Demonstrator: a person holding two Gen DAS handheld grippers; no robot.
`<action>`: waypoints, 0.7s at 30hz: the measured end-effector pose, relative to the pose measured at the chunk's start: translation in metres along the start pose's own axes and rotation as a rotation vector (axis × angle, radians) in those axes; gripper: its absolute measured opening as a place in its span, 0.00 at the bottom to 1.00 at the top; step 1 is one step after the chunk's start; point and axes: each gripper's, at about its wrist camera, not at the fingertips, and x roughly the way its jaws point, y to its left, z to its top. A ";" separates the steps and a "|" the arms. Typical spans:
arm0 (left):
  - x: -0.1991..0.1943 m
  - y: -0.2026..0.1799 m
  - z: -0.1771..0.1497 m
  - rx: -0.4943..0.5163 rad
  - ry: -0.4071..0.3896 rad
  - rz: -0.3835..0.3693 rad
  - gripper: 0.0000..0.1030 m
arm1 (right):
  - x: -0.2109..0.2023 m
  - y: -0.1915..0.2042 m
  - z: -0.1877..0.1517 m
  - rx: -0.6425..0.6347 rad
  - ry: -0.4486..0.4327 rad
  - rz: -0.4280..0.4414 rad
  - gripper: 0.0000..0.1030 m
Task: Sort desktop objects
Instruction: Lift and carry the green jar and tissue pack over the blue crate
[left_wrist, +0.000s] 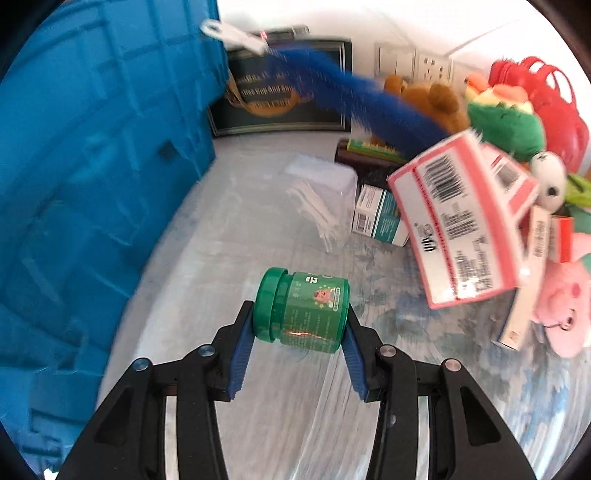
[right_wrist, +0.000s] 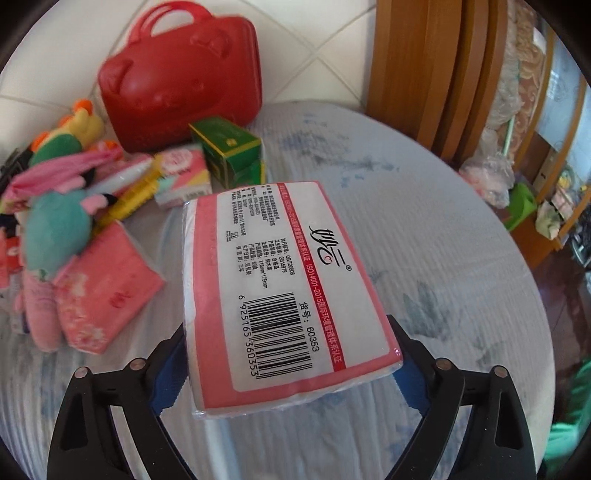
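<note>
The pink tissue pack carries most of the readable print. Its white label shows a barcode with the digits 6 925165 360353 beneath it, and beside that a line ending in 60353. A red stripe along the label reads ISO14001-2015 among Chinese characters. Smaller lines include GB/T20808, GB15979 and a size line that looks like 116mm×175mm. A black cursive Chinese brand mark with a ® sits near the stripe.

The green jar has a label with a cartoon figure and small print too blurred to read. The dark framed box near the surface's far edge has gold lettering, also illegible.
</note>
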 end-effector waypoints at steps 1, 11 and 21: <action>-0.011 0.002 -0.002 -0.002 -0.019 -0.001 0.43 | -0.012 0.004 0.001 -0.003 -0.022 0.005 0.91; -0.133 0.043 -0.013 -0.030 -0.266 0.027 0.43 | -0.163 0.103 0.001 -0.076 -0.335 0.128 0.91; -0.244 0.101 -0.011 -0.042 -0.475 0.046 0.43 | -0.267 0.241 -0.009 -0.240 -0.526 0.294 0.91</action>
